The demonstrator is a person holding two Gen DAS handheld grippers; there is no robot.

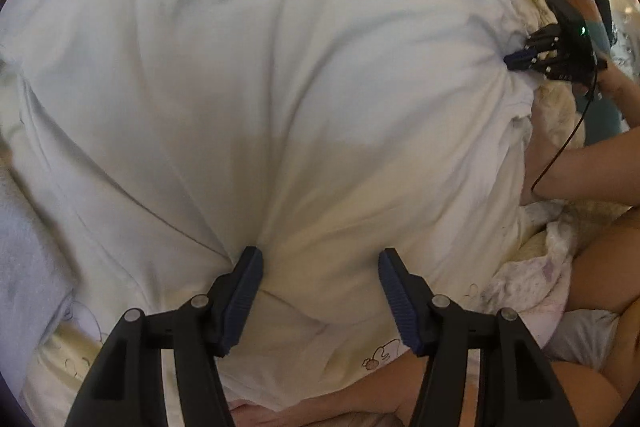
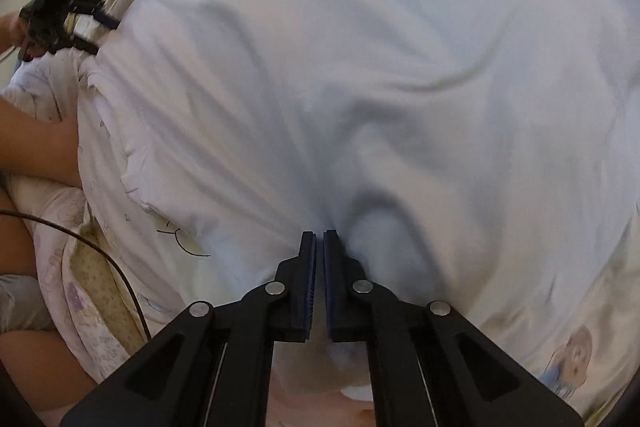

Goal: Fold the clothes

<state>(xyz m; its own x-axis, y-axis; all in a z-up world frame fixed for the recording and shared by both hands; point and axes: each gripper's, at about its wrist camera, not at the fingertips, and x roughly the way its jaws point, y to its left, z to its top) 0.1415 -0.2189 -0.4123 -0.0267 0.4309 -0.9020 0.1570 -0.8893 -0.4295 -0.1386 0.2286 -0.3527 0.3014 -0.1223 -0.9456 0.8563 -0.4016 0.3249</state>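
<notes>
White garment (image 1: 260,87) spread crosswise, creased

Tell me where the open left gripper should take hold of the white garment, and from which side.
Probably the raised fold of the white garment lying between the left gripper fingers. Come straight forward along the fingers and close across the ridge: the cloth bunches up there, so there is a thick edge to pinch. The right gripper is already shut on the garment's other side, keeping it taut.

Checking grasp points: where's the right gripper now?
Right gripper is shut on the pale white cotton garment; in left wrist view it is upper right, pinching the garment's edge.
</notes>
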